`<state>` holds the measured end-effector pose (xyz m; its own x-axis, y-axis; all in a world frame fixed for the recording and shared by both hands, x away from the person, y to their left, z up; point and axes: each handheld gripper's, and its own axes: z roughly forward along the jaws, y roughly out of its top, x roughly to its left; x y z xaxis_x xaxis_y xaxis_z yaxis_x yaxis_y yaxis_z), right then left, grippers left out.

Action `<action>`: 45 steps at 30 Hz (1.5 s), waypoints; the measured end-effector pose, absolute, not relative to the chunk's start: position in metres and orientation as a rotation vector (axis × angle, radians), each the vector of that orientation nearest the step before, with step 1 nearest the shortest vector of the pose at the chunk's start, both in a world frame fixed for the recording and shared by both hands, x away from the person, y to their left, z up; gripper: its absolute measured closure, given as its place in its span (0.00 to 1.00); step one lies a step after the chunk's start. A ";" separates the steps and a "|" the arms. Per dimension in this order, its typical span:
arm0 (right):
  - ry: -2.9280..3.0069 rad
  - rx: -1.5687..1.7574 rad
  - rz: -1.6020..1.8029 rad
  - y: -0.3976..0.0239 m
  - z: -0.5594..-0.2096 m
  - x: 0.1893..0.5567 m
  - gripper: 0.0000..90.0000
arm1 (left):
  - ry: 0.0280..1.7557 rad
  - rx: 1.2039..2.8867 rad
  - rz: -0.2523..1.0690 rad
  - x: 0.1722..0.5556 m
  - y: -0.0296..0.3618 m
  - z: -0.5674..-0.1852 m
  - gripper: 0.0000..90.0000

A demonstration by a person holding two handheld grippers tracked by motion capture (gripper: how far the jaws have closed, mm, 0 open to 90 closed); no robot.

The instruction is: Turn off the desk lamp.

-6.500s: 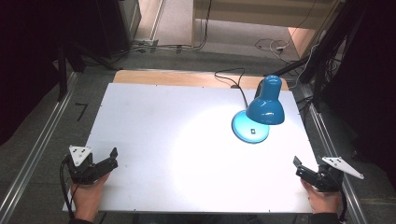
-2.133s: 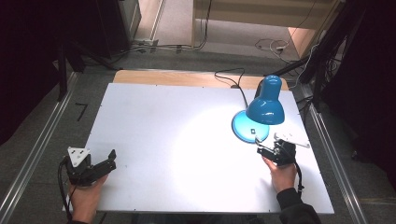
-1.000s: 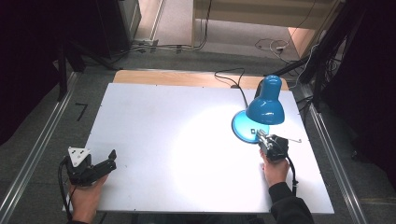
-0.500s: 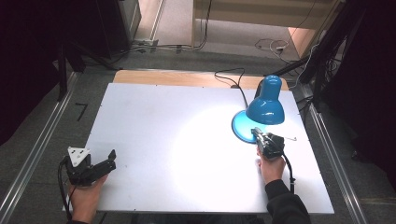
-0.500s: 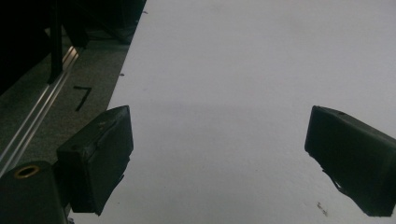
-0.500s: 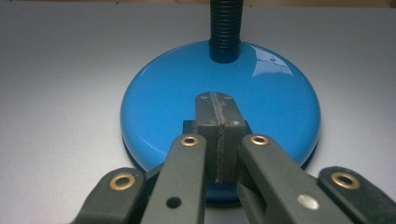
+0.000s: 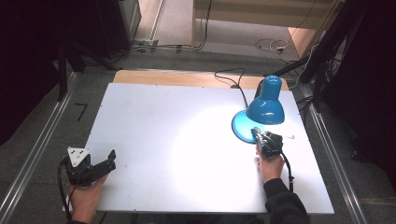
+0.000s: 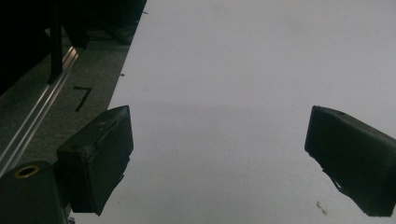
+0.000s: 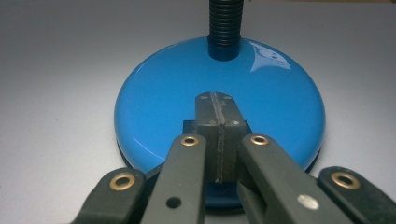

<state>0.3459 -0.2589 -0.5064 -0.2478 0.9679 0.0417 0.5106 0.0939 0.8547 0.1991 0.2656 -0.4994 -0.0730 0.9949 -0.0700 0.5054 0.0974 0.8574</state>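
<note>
Glossy blue desk lamp (image 7: pixel 262 109), with a round dish-shaped base (image 9: pixel 219 121), a black ribbed gooseneck (image 9: pixel 225 25) and a bell shade, stands lit near the far right corner of the white tabletop (image 7: pixel 177 126), its cord running off the far edge. The right gripper (image 9: pixel 217 105) sits over the near half of that base, jaws pressed flat together with nothing between them; their joined tips lie on or just above a small dark square block on the base, probably the switch. Whether they touch it cannot be told.

The step in hand looks like working the lamp's switch with closed jaw tips. The next move calls for a short, straight push down onto that block, kept centred so the tips do not skid off onto the slick blue enamel, and light enough not to tip the base.

The left gripper (image 7: pixel 100 165) rests well away from the lamp, at the near left corner of the tabletop, jaws wide apart and holding nothing.
</note>
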 end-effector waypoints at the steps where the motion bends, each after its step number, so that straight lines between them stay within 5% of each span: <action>1: 1.822 1.449 1.066 -0.259 -0.506 0.346 0.97 | 1.672 1.492 0.879 0.199 0.265 -0.499 0.09; 45: 1.835 1.459 1.075 -0.258 -0.505 0.354 0.98 | 1.673 1.490 0.868 0.200 0.267 -0.500 0.09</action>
